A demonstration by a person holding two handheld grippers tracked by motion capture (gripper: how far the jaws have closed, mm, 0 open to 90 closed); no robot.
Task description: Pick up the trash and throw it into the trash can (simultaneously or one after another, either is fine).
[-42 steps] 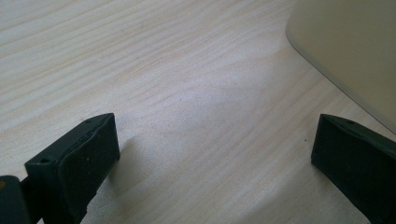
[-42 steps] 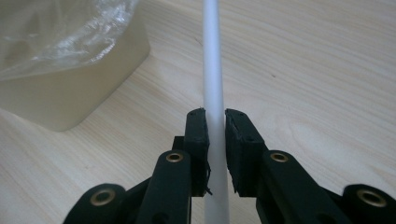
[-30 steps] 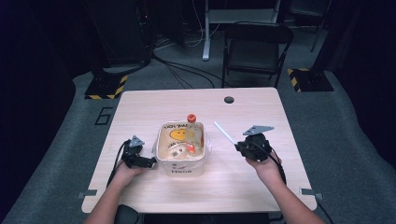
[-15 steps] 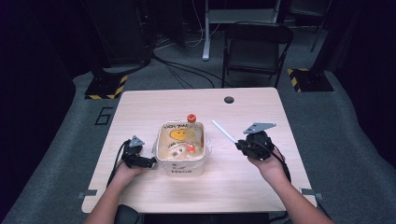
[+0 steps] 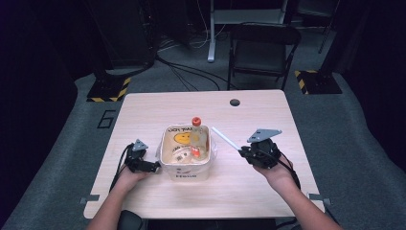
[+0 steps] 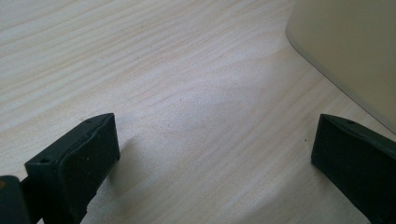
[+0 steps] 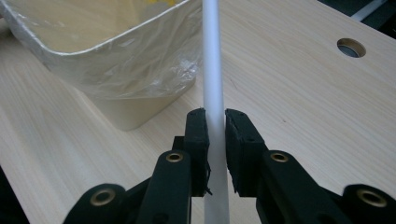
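right gripper [image 7: 215, 123]: jaws pinched the thin white plastic stick [image 7: 212, 70] between the pads, its free end slanting toward the cream plastic tub [image 5: 186, 168] | left gripper [image 6: 215, 154]: jaws spread on the worktop [image 6: 163, 70], just beside that tub

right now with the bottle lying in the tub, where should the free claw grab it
Probably the bottle by its neck just under the orange cap, coming from above: it leans on the far rim of the tub, so that end sticks up clear while the body sits low inside.
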